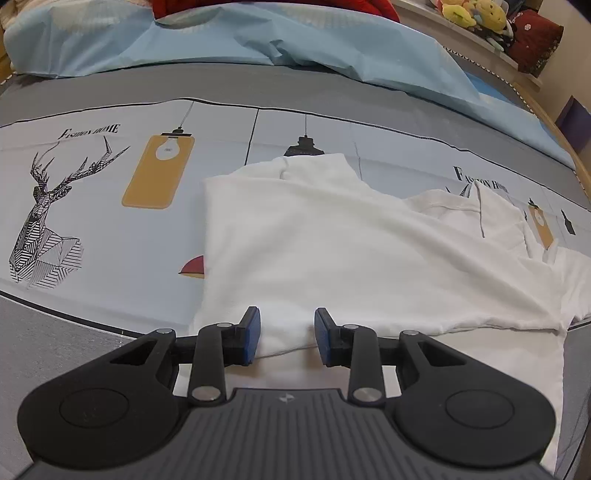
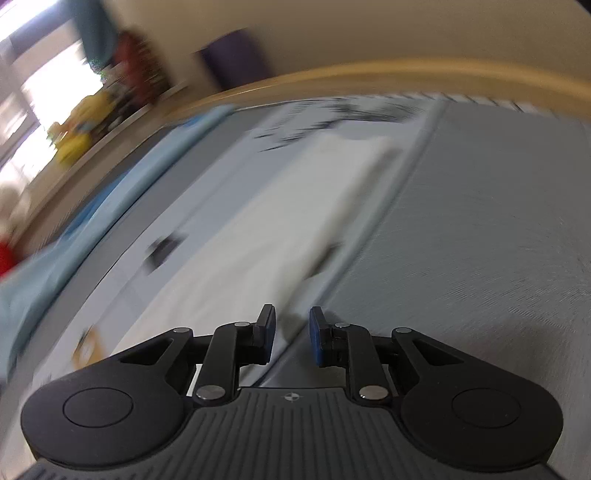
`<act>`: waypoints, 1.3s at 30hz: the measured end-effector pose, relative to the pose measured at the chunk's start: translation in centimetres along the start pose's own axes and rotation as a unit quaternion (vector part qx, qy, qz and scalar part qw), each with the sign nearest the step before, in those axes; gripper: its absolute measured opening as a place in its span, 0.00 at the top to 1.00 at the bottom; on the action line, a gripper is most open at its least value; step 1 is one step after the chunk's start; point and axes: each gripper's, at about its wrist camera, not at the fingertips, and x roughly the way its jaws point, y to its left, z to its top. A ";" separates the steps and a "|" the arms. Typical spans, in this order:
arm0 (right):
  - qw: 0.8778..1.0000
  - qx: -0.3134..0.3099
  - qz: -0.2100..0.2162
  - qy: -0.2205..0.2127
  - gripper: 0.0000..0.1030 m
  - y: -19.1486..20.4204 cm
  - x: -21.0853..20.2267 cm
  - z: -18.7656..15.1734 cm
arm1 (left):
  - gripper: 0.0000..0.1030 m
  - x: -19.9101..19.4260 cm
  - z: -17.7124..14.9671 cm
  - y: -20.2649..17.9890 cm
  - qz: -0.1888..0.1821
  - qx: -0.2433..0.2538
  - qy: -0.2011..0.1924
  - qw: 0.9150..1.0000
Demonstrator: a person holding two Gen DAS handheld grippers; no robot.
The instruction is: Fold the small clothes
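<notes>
A small white T-shirt [image 1: 332, 251] lies partly folded on the printed bedsheet [image 1: 92, 192], one side laid over towards the right. My left gripper [image 1: 287, 338] is open at the shirt's near edge, with white cloth lying between its blue pads, not pinched. The right wrist view is motion-blurred. There the white shirt [image 2: 273, 236] stretches away ahead and to the left. My right gripper [image 2: 292, 334] is open and empty, low over the shirt's near right edge where it meets the grey sheet.
A light blue duvet [image 1: 258, 48] is bunched at the far side of the bed. A shelf with plush toys [image 1: 476, 14] stands at the back right. The wooden bed frame [image 2: 369, 79] runs beyond the grey sheet [image 2: 480, 221].
</notes>
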 end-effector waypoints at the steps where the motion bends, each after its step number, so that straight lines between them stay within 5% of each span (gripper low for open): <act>1: 1.000 0.026 0.015 -0.005 0.80 -1.1 0.4 0.6 | 0.66 0.1 0.0 0.1 0.000 0.000 0.000 1.000; 7: 0.988 0.133 0.078 -0.009 0.80 -4.6 3.6 3.2 | 0.66 0.6 -0.2 -0.4 -0.001 0.019 0.007 1.000; 13: 0.980 0.169 0.100 -0.017 0.80 -5.1 5.0 3.8 | 0.66 0.6 0.0 0.0 0.000 0.017 0.006 1.000; 17: 0.986 0.140 0.087 -0.024 0.84 -4.2 5.4 3.9 | 0.66 0.6 0.1 0.3 0.001 0.014 0.007 1.000; 18: 0.988 0.134 0.076 -0.027 0.95 -4.0 5.2 3.9 | 0.66 0.5 0.1 0.3 0.000 0.015 0.007 1.000; 22: 0.992 0.110 0.043 -0.055 0.97 -2.5 3.8 3.8 | 0.66 0.2 0.2 0.7 -0.003 0.008 0.007 1.000; 29: 0.989 -0.067 -0.047 -0.126 0.97 6.9 -1.7 3.0 | 0.66 -0.9 0.7 2.6 -0.011 -0.025 0.000 1.000; 32: 0.969 -0.184 0.005 -0.162 0.97 13.9 -5.9 0.4 | 0.66 -1.4 1.1 4.0 -0.015 -0.049 -0.003 0.999; 35: 0.929 -0.302 0.113 -0.181 0.97 21.3 -11.1 -5.0 | 0.66 -2.1 1.4 5.2 -0.022 -0.070 -0.008 0.997; 39: 0.837 -0.431 0.279 -0.188 0.97 27.8 -19.0 -16.0 | 0.66 -2.7 1.7 6.7 -0.026 -0.088 -0.012 0.996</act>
